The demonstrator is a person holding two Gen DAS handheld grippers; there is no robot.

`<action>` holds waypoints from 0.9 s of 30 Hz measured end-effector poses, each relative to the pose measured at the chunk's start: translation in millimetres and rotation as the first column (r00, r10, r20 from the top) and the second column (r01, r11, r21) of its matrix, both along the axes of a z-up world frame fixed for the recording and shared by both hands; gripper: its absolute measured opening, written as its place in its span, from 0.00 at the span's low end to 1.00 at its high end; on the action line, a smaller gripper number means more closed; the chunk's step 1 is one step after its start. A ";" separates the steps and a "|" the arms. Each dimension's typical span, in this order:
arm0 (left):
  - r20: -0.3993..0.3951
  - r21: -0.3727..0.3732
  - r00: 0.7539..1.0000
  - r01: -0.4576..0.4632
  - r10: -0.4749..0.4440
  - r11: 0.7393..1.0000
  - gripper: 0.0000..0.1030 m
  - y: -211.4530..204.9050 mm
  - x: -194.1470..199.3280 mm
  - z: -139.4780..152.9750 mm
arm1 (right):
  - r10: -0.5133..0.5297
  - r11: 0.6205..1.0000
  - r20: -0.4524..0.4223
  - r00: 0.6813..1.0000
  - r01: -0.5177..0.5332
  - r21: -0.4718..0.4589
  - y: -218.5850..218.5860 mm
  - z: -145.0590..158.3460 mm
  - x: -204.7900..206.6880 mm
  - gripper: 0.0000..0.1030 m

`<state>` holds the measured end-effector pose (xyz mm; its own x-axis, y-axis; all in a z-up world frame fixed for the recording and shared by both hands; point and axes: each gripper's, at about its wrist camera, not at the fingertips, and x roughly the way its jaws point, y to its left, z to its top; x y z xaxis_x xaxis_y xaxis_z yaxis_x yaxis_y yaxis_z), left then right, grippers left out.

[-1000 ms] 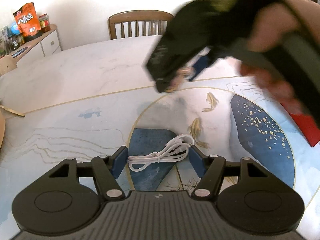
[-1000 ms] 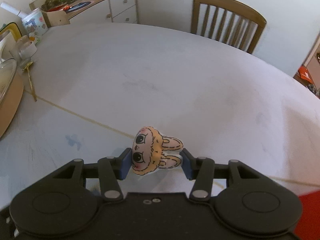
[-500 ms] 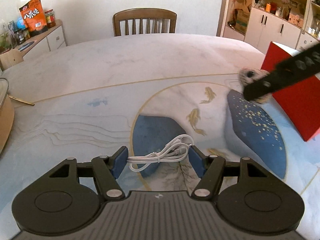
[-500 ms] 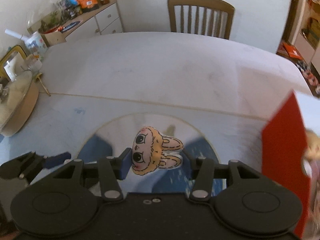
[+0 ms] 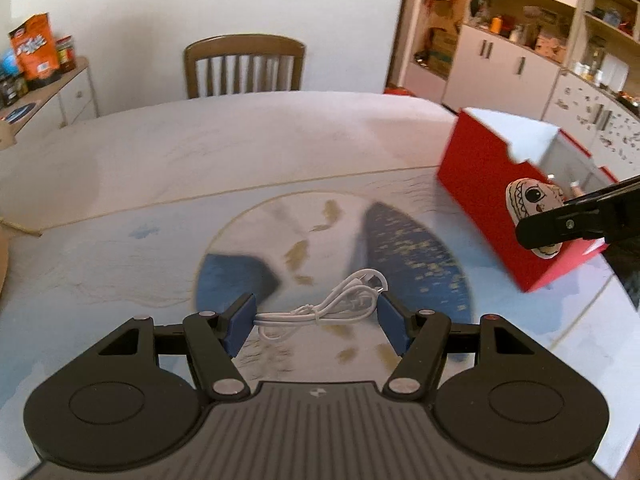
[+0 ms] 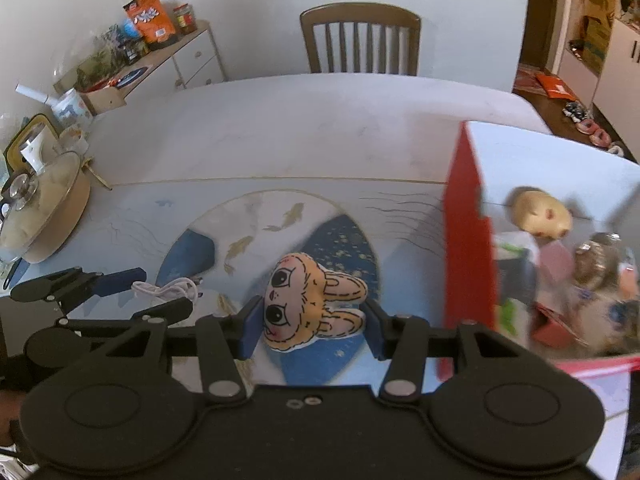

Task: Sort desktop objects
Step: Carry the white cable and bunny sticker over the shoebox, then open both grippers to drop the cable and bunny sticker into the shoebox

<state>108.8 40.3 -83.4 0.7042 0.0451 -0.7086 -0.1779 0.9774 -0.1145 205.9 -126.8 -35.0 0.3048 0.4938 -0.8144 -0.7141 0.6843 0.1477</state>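
Bunny-face plush charm [image 6: 312,300]: flat, peach, big black eyes, stitched ears pointing right; lies sideways, pinched between blue pads, held off the table just left of the box. White cable [image 5: 332,310]: coiled, tied bundle, clamped crosswise between the other pair of pads, above the table's blue roundel. Red box [image 6: 466,248]: open top, white inside, several small toys inside, blurred; stands on the table's right side.

Red box [image 6: 466,248] wall blocks right; table [image 6: 320,120] beyond lies open.
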 end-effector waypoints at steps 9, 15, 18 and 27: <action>0.058 0.004 0.997 0.045 -0.045 0.999 0.64 -46.9 18.0 36.2 | -0.047 0.998 0.049 0.998 0.045 0.044 -58.8 25.1 7.6 0.49; 0.093 0.008 0.993 0.072 -0.073 0.997 0.64 -84.6 38.7 53.4 | -0.056 0.997 0.064 0.996 0.052 0.055 -87.4 31.4 21.0 0.49; 0.107 0.015 0.991 0.081 -0.082 0.997 0.64 -103.8 50.0 59.8 | -0.053 0.997 0.071 0.996 0.049 0.059 -104.2 33.9 30.9 0.49; 0.123 0.017 0.986 0.113 -0.115 0.993 0.64 -162.5 98.0 71.7 | -0.045 0.997 0.089 0.995 0.039 0.069 -150.0 36.6 66.2 0.49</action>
